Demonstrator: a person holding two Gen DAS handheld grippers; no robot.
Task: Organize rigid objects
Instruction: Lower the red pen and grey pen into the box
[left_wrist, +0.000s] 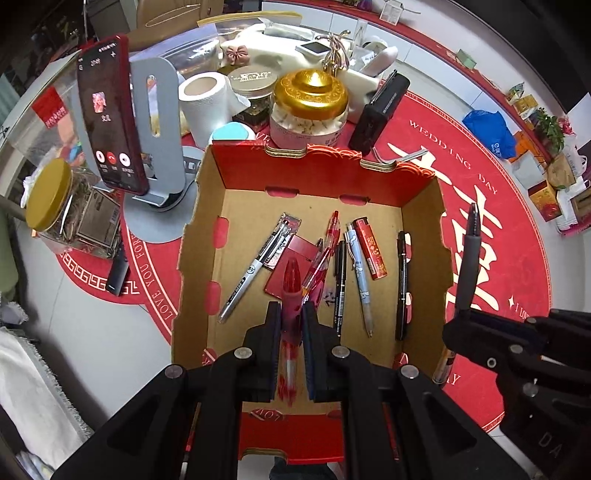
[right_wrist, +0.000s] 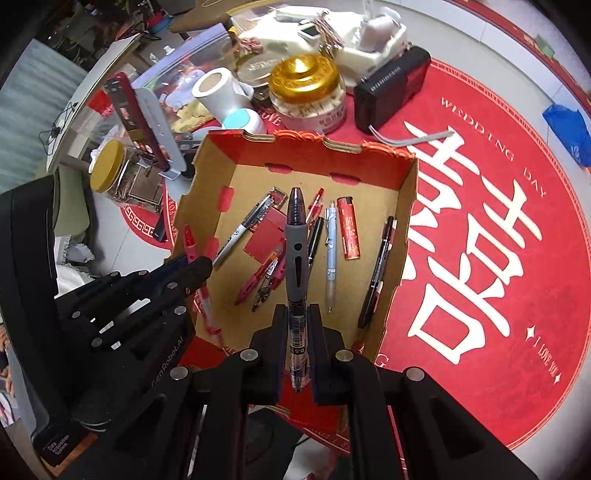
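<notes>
A cardboard box (left_wrist: 424, 229) with red trim sits on a red round mat and holds several pens, a red lighter (left_wrist: 370, 247) and a red card. My left gripper (left_wrist: 291, 314) is shut on a red pen (left_wrist: 290, 291) above the box's near side. My right gripper (right_wrist: 298, 317) is shut on a black pen with a grey grip (right_wrist: 296, 251), held over the box (right_wrist: 406, 206). The right gripper also shows in the left wrist view (left_wrist: 461, 314) at the box's right wall, and the left gripper in the right wrist view (right_wrist: 195, 266) at the box's left wall.
Behind the box stand a gold-lidded jar (left_wrist: 309, 107), a paper roll (left_wrist: 205, 99), a phone on a grey stand (left_wrist: 109, 122), a black radio (left_wrist: 380, 114) and a yellow-lidded jar (left_wrist: 50, 199). A black marker lies right of the box by its wall (left_wrist: 445, 363).
</notes>
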